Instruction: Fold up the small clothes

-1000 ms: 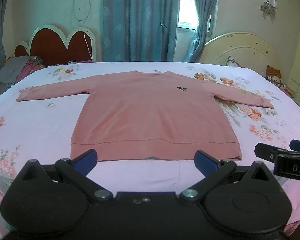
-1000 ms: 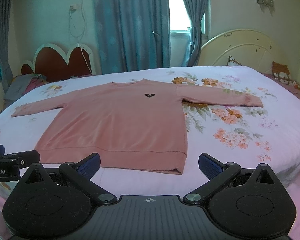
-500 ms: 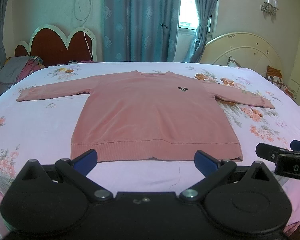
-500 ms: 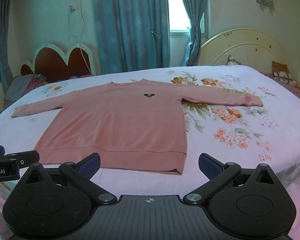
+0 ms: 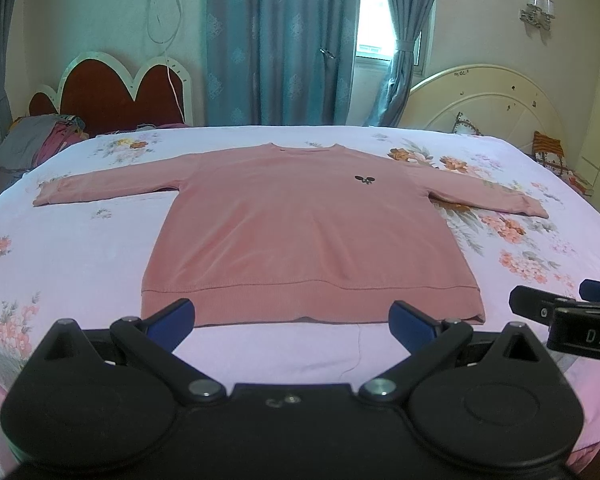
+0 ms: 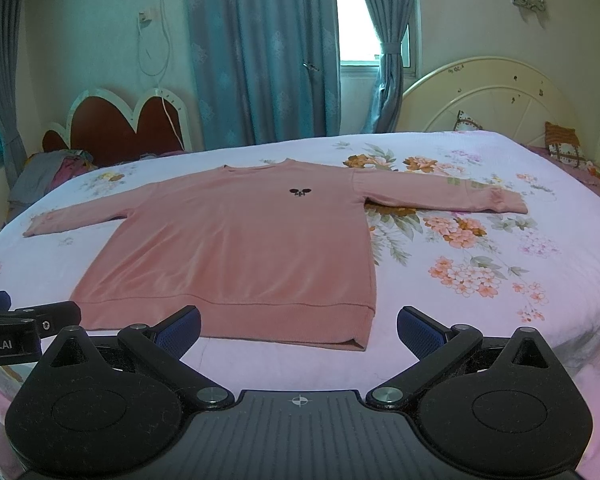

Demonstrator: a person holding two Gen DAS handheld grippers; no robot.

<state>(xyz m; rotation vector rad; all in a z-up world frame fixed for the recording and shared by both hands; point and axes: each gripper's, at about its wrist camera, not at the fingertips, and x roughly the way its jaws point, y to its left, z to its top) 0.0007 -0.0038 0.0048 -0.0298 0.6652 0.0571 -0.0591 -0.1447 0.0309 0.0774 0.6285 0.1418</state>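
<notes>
Ahead of me lay a bed (image 5: pixel 80 248) under a pale floral sheet. Behind it stood a red scalloped headboard (image 5: pixel 112 96) and a cream arched one (image 5: pixel 488 100), with blue curtains (image 5: pixel 276 40) drawn beside a bright window (image 5: pixel 374 8). A heap of clothes (image 5: pixel 36 144) sat far left, a wall lamp (image 5: pixel 538 10) hung high right.

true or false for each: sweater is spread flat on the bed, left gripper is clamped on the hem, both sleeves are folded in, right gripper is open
1. The pink sweater lies spread flat on the bed: true.
2. The left gripper is clamped on the hem: false, it is open, holding nothing.
3. Both sleeves are folded in: false, the left sleeve and right sleeve stretch outward.
4. The right gripper is open: true.
</notes>
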